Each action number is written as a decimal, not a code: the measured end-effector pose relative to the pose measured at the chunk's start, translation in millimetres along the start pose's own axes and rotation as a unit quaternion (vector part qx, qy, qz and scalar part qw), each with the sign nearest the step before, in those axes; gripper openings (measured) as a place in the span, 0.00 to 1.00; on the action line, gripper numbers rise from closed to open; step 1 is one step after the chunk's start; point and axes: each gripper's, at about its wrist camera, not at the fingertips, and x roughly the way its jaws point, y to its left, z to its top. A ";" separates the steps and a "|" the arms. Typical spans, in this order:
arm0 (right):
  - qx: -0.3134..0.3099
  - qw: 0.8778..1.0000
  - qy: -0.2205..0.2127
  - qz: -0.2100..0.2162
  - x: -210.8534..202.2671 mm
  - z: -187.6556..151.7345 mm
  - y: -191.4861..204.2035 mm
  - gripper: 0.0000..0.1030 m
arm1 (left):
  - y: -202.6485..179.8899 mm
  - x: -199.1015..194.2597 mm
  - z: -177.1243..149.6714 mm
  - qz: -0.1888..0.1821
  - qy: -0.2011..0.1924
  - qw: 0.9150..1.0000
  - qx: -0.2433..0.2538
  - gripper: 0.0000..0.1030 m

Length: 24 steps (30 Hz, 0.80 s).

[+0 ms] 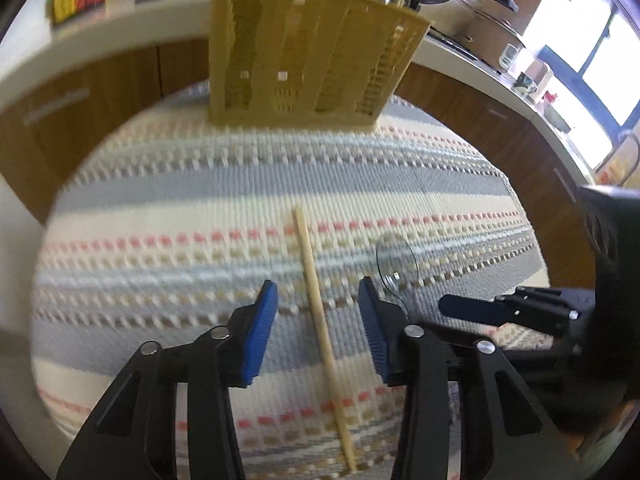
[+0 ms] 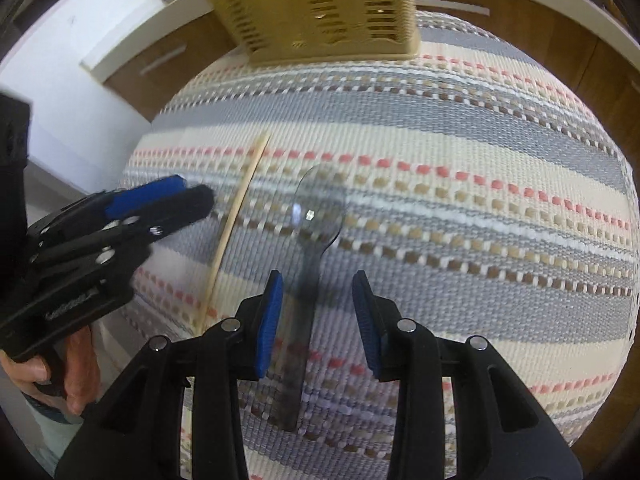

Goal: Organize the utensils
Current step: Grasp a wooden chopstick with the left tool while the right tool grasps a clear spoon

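Left tool [image 1: 318,312], black with blue pads, is spread open low in the left wrist frame; a pale wooden chopstick [image 1: 320,312] lies lengthwise between its pads, touching neither. Right tool [image 2: 318,308] is likewise open at bottom centre of the right wrist frame, straddling the handle of a clear smoky plastic spoon [image 2: 308,280], bowl pointing toward frame top. Both utensils lie side by side, near each other, on a striped woven cloth [image 2: 480,208] covering the surface. A tan slotted plastic utensil basket [image 1: 304,52] stands upright at top centre, on the cloth's far edge, already holding some utensils in its right end.
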 end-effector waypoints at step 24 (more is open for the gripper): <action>-0.043 0.995 -0.046 -0.078 -2.9 -16.6 9.3 0.10 | -39.9 31.3 -13.4 0.117 0.018 0.991 0.065 0.04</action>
